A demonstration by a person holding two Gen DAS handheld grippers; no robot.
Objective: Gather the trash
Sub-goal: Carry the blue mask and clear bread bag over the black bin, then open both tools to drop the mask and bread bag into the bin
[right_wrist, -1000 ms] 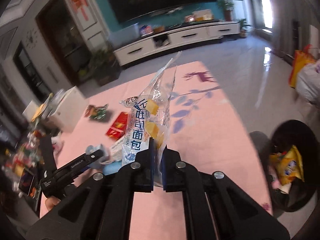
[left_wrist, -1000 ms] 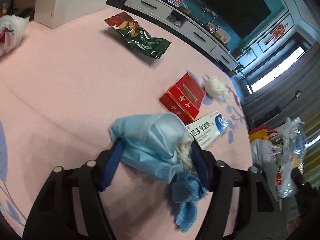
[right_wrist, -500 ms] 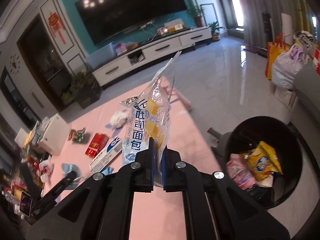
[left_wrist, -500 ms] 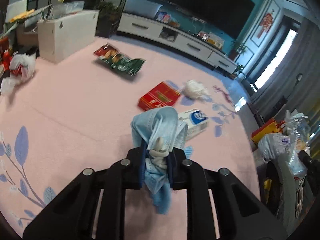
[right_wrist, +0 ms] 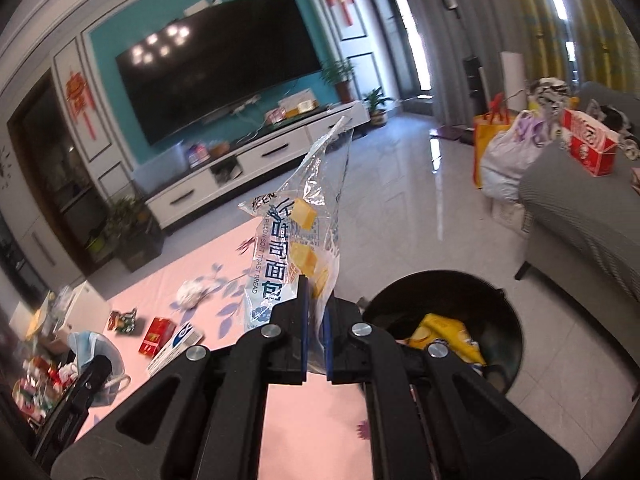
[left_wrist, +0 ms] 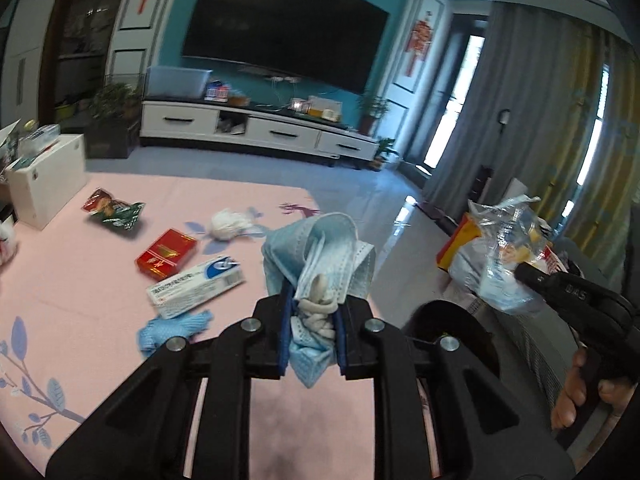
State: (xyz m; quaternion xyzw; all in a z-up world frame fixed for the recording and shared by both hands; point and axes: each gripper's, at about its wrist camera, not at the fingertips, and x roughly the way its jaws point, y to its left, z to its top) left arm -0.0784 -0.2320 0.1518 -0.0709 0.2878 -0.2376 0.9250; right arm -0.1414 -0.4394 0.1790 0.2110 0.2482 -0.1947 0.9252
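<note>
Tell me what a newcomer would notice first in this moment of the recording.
First, the crumpled blue face mask pinched in the left gripper above the pink tablecloth. Next, the clear bread bag clamped upright in the right gripper, with the black trash bin, already holding a yellow wrapper, just beyond it on the floor. Behind both, a big dark TV fills the teal wall.

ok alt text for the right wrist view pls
The right gripper holds a clear toast bread bag upright in shut jaws, beside an open black trash bin with yellow wrappers inside. Behind lies a pink mat strewn with litter, then a TV wall.
</note>
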